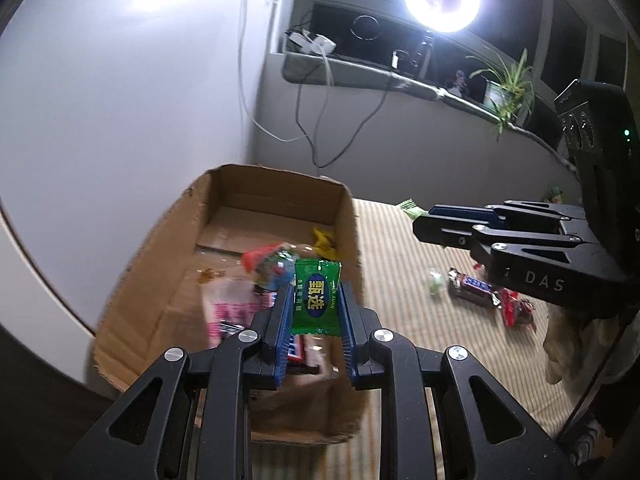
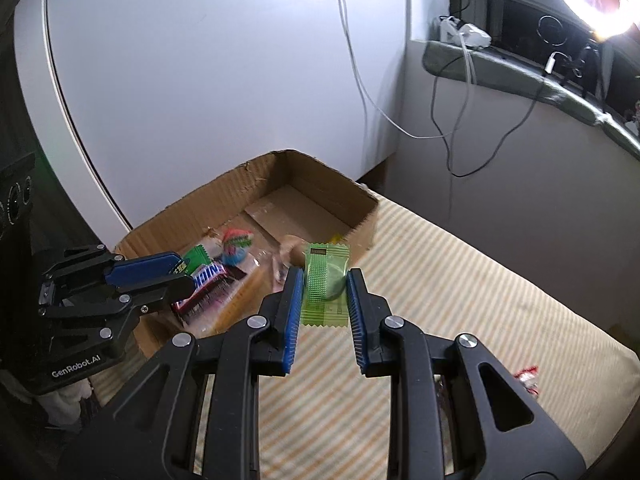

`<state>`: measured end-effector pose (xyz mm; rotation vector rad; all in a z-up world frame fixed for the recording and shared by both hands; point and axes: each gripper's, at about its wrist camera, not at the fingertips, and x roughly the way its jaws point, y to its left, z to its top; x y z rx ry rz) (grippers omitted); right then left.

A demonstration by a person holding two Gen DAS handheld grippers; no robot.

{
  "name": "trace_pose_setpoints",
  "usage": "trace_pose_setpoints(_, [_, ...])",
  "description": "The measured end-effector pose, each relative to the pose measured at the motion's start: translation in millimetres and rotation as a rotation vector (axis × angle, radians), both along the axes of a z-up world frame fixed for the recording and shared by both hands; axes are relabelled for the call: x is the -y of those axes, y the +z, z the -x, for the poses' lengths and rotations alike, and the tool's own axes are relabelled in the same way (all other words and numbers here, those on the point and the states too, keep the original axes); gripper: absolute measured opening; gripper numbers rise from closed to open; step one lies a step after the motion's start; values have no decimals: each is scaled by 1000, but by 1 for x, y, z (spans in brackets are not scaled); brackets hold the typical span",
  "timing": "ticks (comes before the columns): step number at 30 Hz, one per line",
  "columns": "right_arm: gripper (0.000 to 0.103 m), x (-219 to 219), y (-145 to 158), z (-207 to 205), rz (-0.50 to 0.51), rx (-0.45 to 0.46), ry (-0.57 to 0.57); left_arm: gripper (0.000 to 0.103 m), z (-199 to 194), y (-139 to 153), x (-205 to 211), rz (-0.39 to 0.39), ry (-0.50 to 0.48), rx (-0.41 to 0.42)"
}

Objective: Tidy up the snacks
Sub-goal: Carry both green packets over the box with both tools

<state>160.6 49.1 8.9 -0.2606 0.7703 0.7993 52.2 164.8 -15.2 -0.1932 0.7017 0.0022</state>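
Both tongs grip sweets: left tongs (image 1: 314,312) green candy (image 1: 317,297), right tongs (image 2: 324,304) seemingly pale-green packet (image 2: 325,289).

Green candy (image 1: 317,297), pale wafer pack (image 2: 326,284), above box (image 1: 280,196).

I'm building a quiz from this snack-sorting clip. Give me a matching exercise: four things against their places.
Things:
1. dark green candy
2. light green packet
3. Snickers bar
4. cardboard box

Places:
A. lying on the striped cloth
B. between the right gripper's fingers
C. against the white wall
D. between the left gripper's fingers

Pairs: 1-D, 2-B, 3-A, 4-C
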Motion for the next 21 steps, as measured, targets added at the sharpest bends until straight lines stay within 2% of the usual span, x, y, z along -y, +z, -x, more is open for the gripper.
trace_pose_setpoints(11, [23, -44, -14, -15, 12, -28, 47, 20, -1, -6, -25, 2, 67, -9])
trace_pose_setpoints(21, [23, -61, -25, -20, 24, -47, 67, 21, 0, -7, -29, -7, 81, -7])
